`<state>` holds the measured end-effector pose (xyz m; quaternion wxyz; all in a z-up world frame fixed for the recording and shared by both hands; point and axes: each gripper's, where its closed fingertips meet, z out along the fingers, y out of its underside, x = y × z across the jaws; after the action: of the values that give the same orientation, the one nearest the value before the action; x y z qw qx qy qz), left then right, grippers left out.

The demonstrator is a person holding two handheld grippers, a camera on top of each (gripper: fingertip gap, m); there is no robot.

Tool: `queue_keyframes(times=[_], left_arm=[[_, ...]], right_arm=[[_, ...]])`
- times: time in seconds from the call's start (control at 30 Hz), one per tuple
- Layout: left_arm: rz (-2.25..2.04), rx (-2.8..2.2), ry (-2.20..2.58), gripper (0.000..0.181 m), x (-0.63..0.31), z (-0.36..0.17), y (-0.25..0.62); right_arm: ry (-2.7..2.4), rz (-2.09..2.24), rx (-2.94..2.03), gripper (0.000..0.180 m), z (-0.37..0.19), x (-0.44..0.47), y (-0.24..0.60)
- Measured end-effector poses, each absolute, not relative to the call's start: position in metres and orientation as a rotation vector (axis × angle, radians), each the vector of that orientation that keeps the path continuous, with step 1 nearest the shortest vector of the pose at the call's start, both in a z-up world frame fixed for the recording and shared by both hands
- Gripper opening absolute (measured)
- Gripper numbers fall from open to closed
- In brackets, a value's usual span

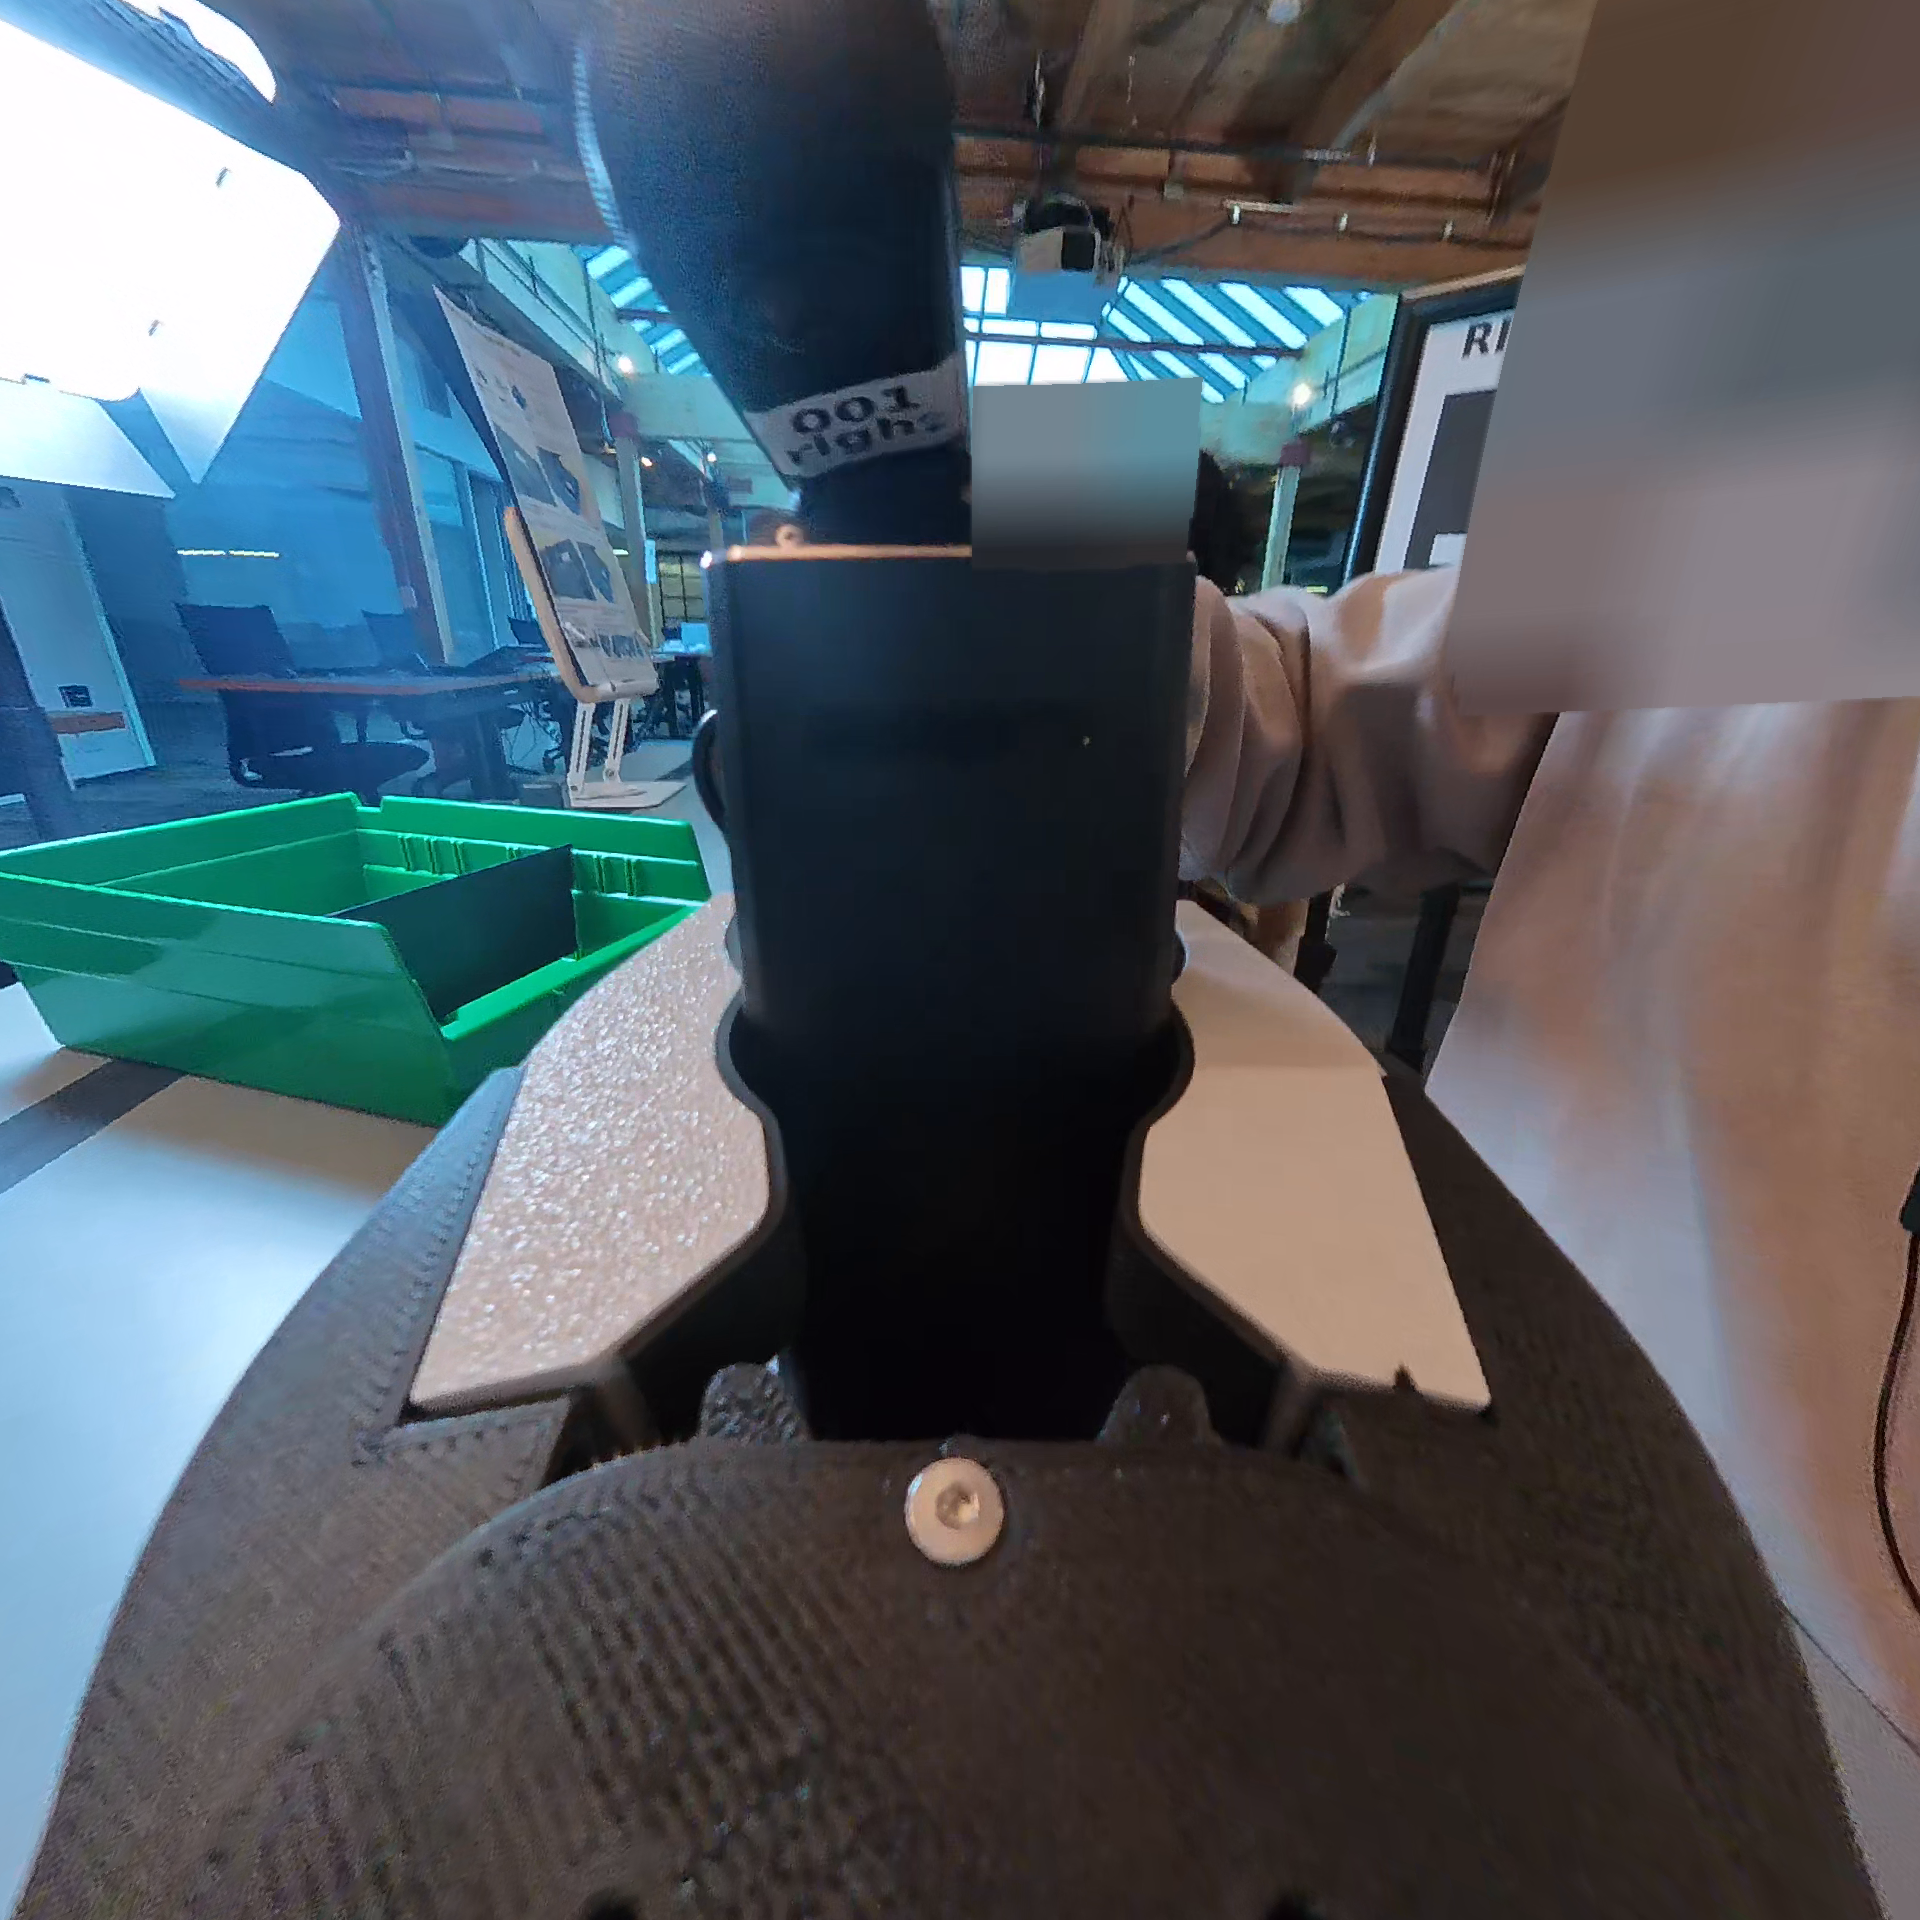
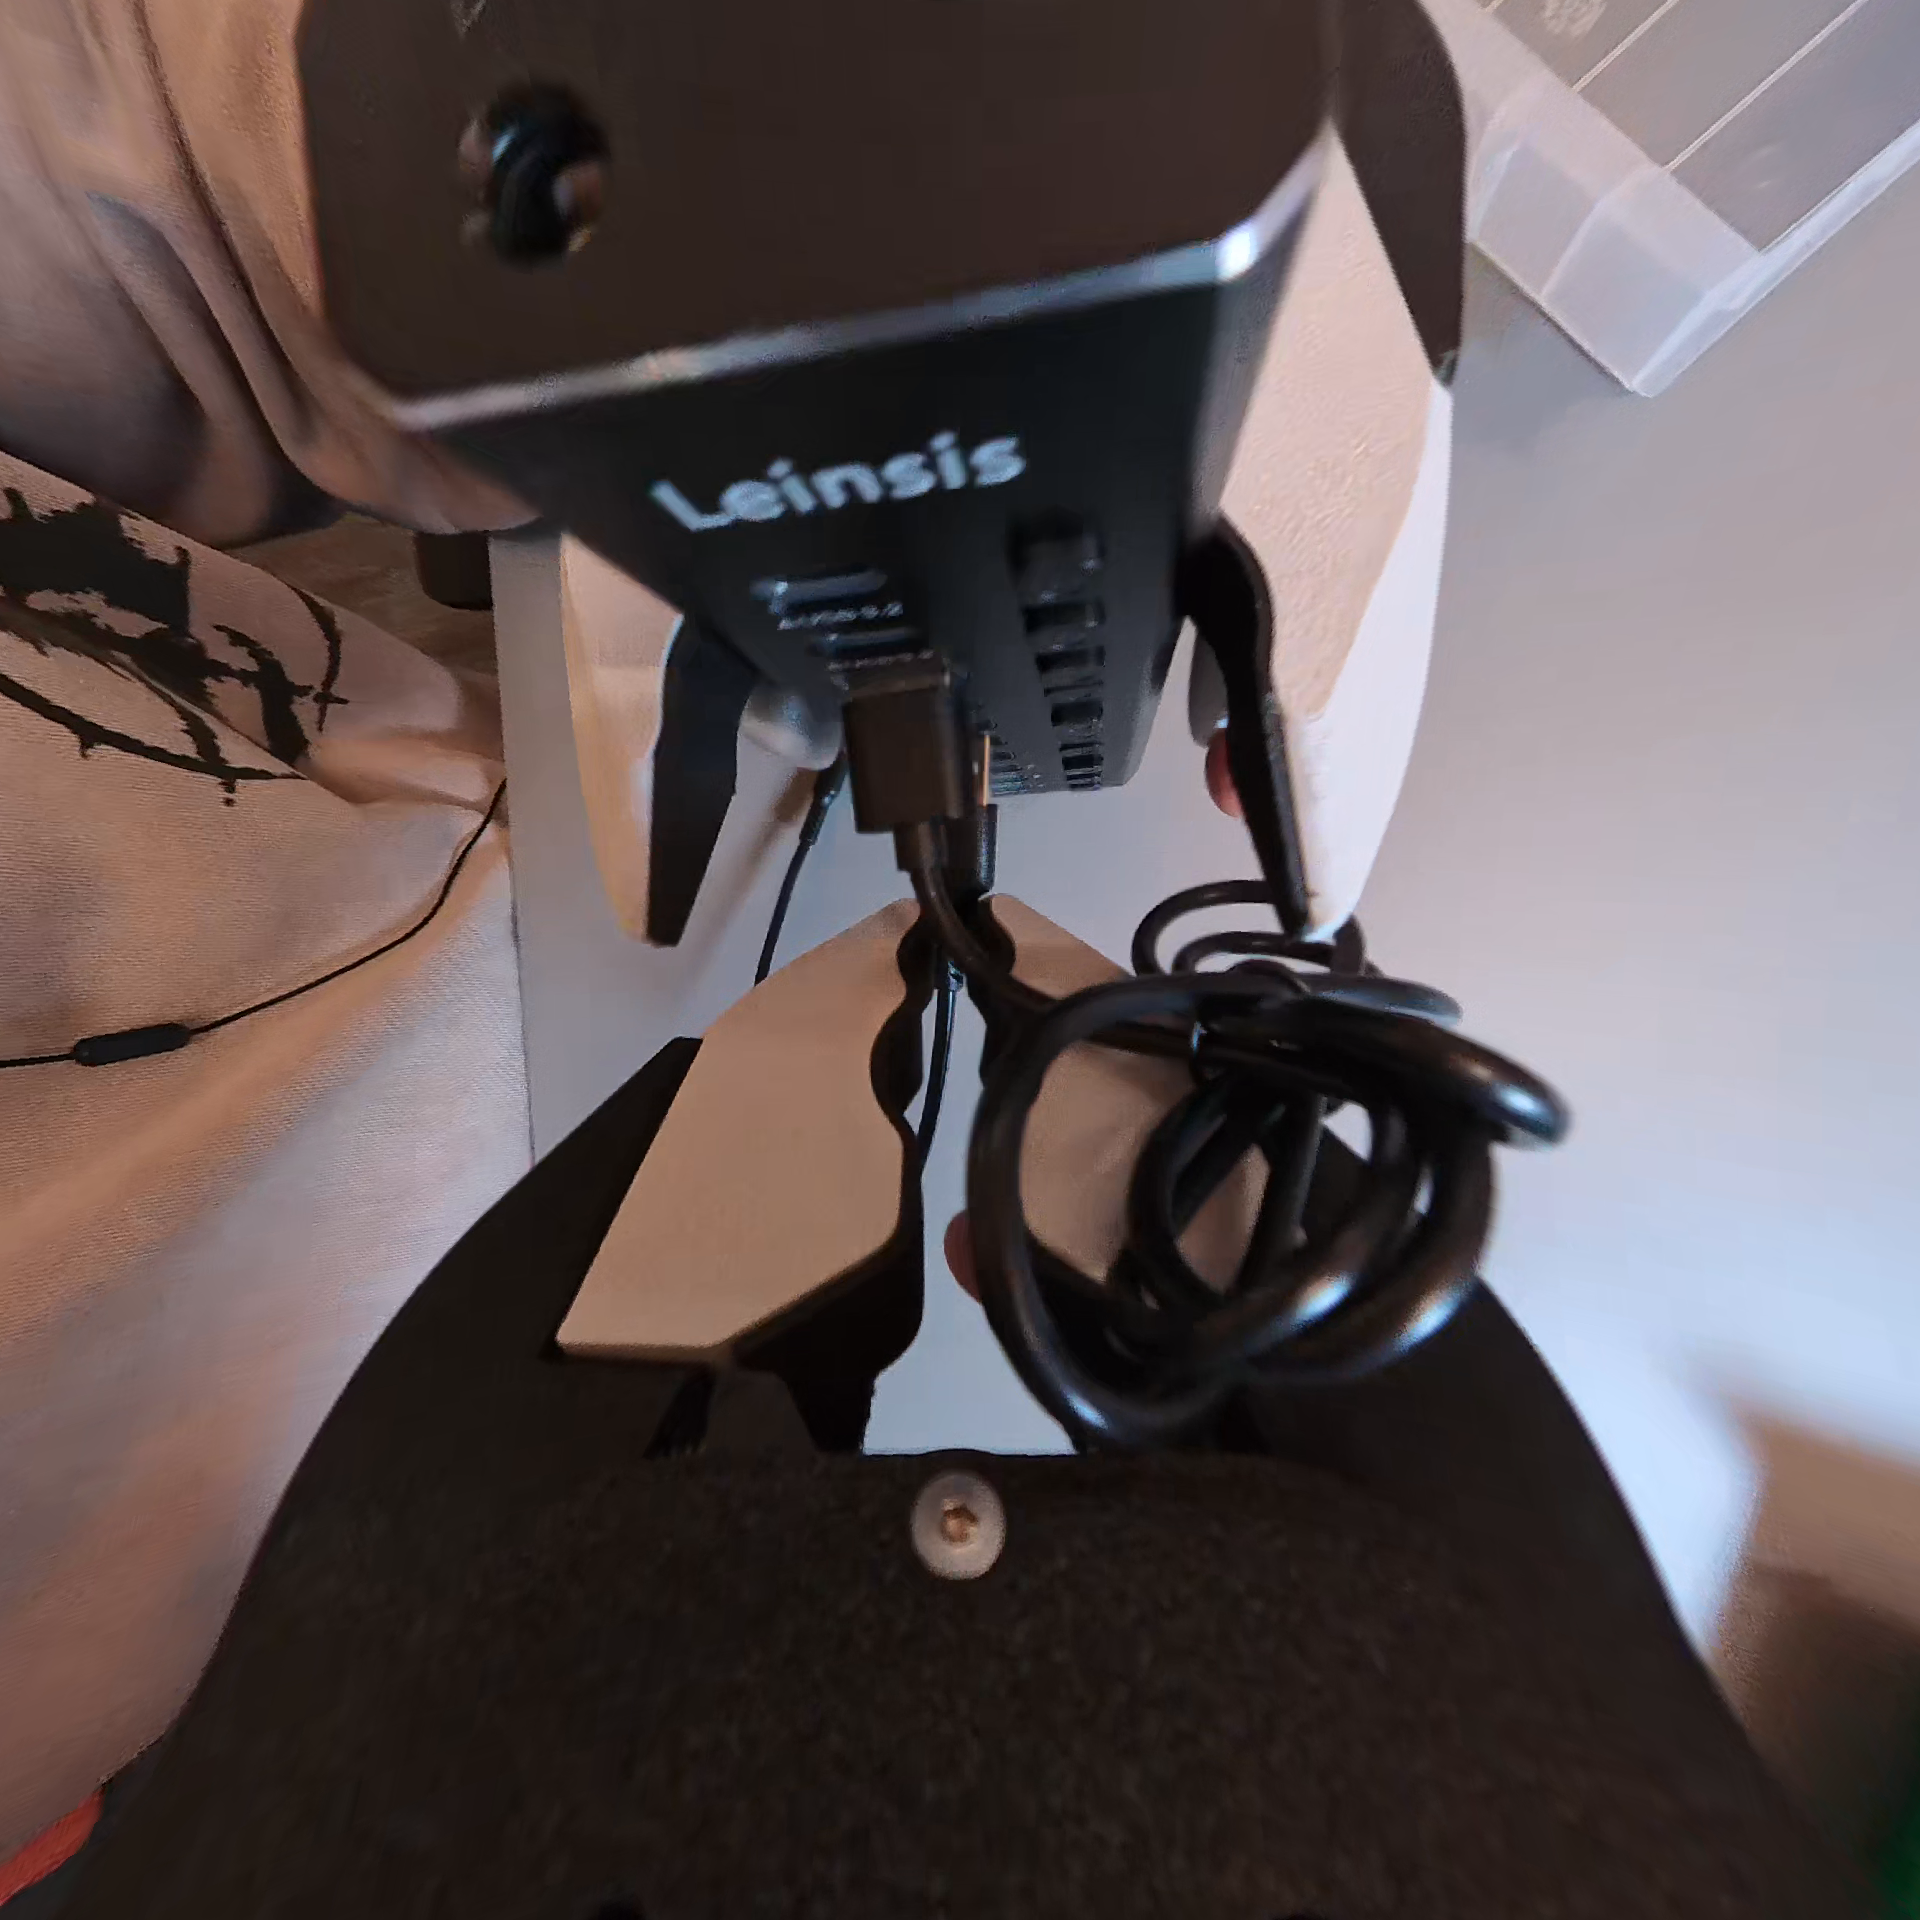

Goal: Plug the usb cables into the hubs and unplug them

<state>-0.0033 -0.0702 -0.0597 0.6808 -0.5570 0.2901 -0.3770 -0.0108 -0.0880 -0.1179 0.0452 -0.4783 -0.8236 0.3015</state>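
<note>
Clamped on the black hub [image 1: 956, 883] is the left gripper [image 1: 956, 1039]; the right gripper [image 2: 940, 956] is pinched on the cable [image 2: 951, 914] just below its seated plug [image 2: 899, 743]. Unplugging seems in hand; a straight pull is called for

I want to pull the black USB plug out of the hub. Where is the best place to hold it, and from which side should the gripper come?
Grip the plug on its flat rectangular housing, not the thin cable below it. Come from the cable side, along the plug's axis, with the fingers on its two wide faces. The left gripper holds the hub steady; the right gripper is closed on the cable just behind the plug, so it would probably need to move forward.
</note>
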Motion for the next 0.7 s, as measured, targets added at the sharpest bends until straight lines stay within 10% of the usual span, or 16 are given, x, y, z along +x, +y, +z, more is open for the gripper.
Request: queue_keyframes(times=[0.7], left_arm=[[-0.858,-1.274,0.655,0.072,0.0019,-0.0607,-0.0693]], right_arm=[[-2.352,1.289,-1.385,0.006,-0.1136,-0.0182,-0.0921]])
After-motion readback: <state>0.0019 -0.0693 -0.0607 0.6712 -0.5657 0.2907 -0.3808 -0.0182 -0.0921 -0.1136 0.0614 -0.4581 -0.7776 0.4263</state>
